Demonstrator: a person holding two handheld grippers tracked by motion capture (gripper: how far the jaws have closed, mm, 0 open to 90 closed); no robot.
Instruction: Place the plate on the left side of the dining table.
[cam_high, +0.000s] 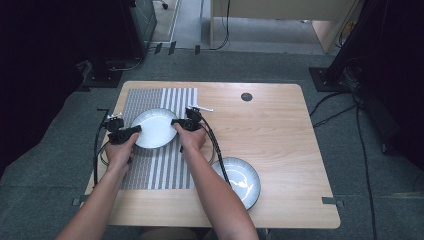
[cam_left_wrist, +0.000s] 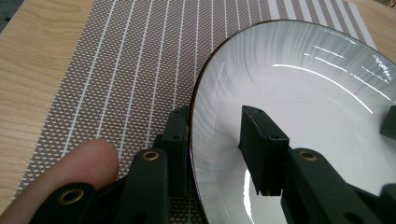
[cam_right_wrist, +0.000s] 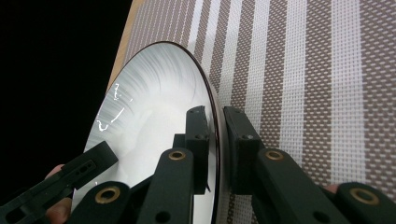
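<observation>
A white plate with a dark rim rests on a striped brown-and-white placemat. My left gripper is at the plate's left edge. In the left gripper view, this gripper is open and straddles the rim, one jaw outside it and the other over the plate's inner slope. My right gripper is at the plate's right edge. In the right gripper view, it is shut on the rim of the plate, with a jaw tight on each side.
A second white plate lies on the bare wooden table at the front right, beside the right forearm. A dark round grommet sits near the table's far edge. Cables trail from both grippers.
</observation>
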